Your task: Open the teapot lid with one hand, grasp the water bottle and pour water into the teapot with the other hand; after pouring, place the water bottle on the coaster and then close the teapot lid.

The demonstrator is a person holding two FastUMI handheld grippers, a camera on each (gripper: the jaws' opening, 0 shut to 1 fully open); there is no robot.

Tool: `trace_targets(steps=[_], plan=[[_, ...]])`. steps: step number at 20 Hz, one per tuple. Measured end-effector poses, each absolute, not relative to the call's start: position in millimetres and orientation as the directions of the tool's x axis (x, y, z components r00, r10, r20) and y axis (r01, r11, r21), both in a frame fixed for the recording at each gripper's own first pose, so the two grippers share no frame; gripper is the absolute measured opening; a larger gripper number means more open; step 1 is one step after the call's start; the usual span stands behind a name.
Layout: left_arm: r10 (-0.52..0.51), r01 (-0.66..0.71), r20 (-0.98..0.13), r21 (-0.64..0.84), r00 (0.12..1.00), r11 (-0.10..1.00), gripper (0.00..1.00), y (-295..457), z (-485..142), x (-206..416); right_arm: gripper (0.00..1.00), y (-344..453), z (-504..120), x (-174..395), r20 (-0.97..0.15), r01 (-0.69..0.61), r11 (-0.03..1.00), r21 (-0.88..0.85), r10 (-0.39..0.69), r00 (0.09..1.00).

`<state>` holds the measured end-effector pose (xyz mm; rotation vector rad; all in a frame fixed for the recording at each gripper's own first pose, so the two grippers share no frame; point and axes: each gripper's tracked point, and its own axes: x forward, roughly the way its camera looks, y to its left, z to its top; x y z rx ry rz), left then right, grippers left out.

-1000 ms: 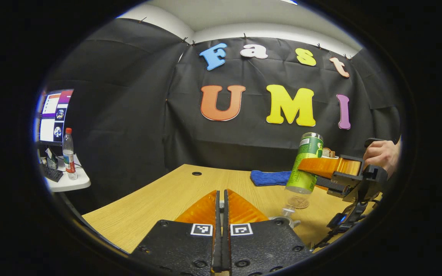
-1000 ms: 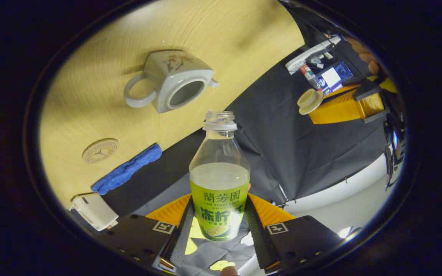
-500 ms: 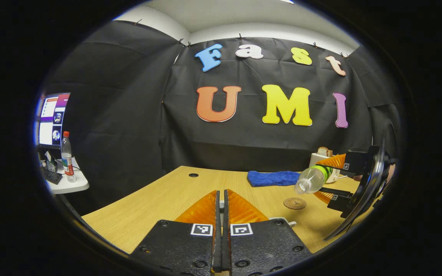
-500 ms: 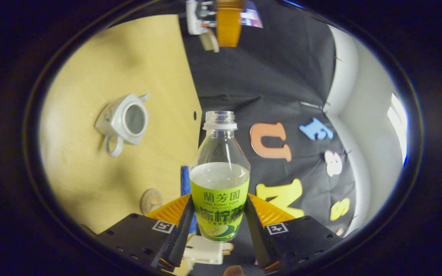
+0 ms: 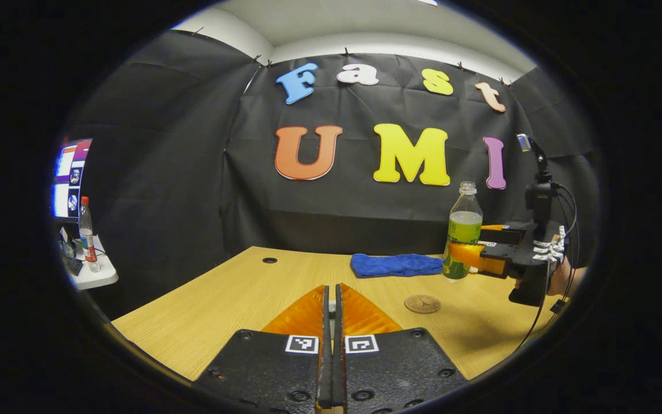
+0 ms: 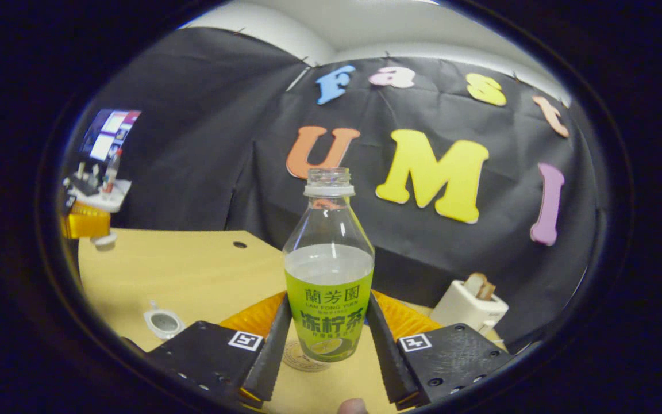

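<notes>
Right gripper (image 6: 328, 339) clamps upright water bottle (image 6: 328, 276), coaster (image 6: 302, 357) just below. Left gripper (image 5: 331, 322) pinched on teapot lid (image 6: 103, 241). Uncapped bottle could tip off coaster's edge

Clear plastic water bottle (image 6: 328, 270) with a green label, uncapped, part-filled with liquid to just above the label: upright, held off the bench (image 5: 239, 299) between the jaws of the right gripper (image 6: 328, 336), both fingers pressing the labelled body. Round brown coaster (image 5: 422, 303): flat on the bench, bare, just below and in front of the bottle. White ceramic teapot (image 6: 163, 323): upright on the bench, mouth open. Its pale lid (image 6: 103, 241): off the pot, at the tip of the left gripper (image 6: 81, 223), well apart from the teapot.
</notes>
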<state>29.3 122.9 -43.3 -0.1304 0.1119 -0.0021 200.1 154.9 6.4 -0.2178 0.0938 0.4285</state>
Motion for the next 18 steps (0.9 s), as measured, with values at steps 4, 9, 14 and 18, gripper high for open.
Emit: trace_targets(steps=[4, 9, 14, 18], plan=[[-0.007, -0.007, -0.113, -0.119, 0.994, 0.993, 0.03, 124, -45, 27, 0.71, 147, -29, 233, -0.199, -0.406, 0.913, -0.041, 0.391, 0.899], [-0.012, 0.0, -0.114, -0.11, 0.993, 0.994, 0.03, 123, -45, 29, 0.71, 149, -72, 260, -0.266, -0.384, 0.923, -0.02, 0.366, 0.892], [-0.008, -0.005, -0.119, -0.112, 0.993, 0.994, 0.03, 124, -47, 29, 0.71, 158, -87, 264, -0.289, -0.388, 0.921, -0.034, 0.362, 0.886], [0.0, -0.013, -0.117, -0.113, 0.993, 0.994, 0.03, 125, -46, 29, 0.72, 162, -90, 267, -0.288, -0.382, 0.924, -0.024, 0.36, 0.888]])
